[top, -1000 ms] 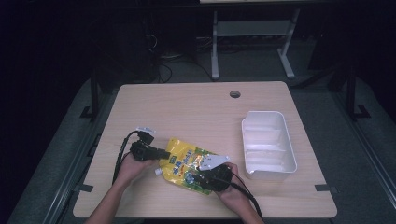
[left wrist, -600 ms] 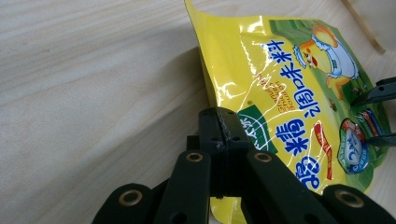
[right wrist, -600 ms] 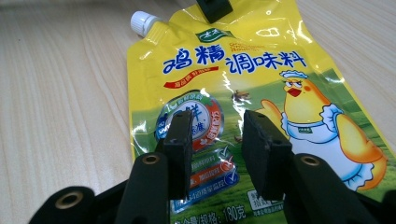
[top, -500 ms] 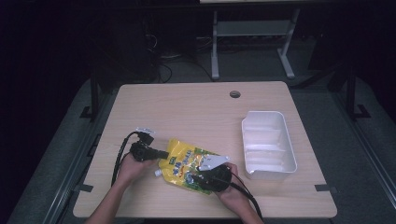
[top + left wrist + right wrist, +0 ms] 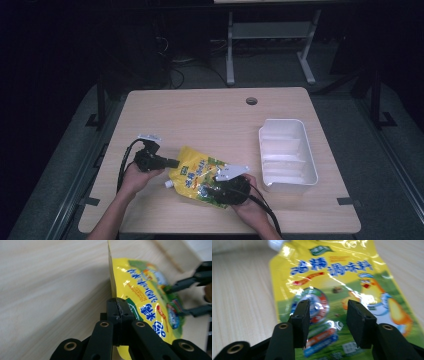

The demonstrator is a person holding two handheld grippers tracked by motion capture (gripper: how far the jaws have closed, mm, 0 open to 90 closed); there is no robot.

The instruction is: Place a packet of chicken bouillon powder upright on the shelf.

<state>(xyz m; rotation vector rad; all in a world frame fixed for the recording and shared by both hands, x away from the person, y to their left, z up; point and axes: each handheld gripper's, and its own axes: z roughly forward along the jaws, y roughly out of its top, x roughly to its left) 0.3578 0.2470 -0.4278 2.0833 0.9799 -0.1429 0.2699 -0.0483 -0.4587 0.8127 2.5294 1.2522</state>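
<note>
A yellow spouted pouch [image 5: 197,171] with blue print lies on the wooden table [image 5: 210,115], its white cap [image 5: 169,184] toward the front. My left gripper [image 5: 172,163] is shut on the pouch's left edge [image 5: 111,277], which stands up thin between the pads [image 5: 117,306]. My right gripper [image 5: 212,188] rests over the pouch's right end. Its jaws have just been opening and now stand apart above the printed face [image 5: 342,270], the pads [image 5: 303,312] not pressing on it.
A white plastic tray [image 5: 312,165] with ribbed floor stands on the table's right side, near my right hand. A round cable hole [image 5: 251,101] sits at the table's far edge. Black cables trail from both grippers toward the front edge.
The left gripper has risen slightly with the pouch's edge in its jaws. The right hand has stayed where it was on the pouch.
</note>
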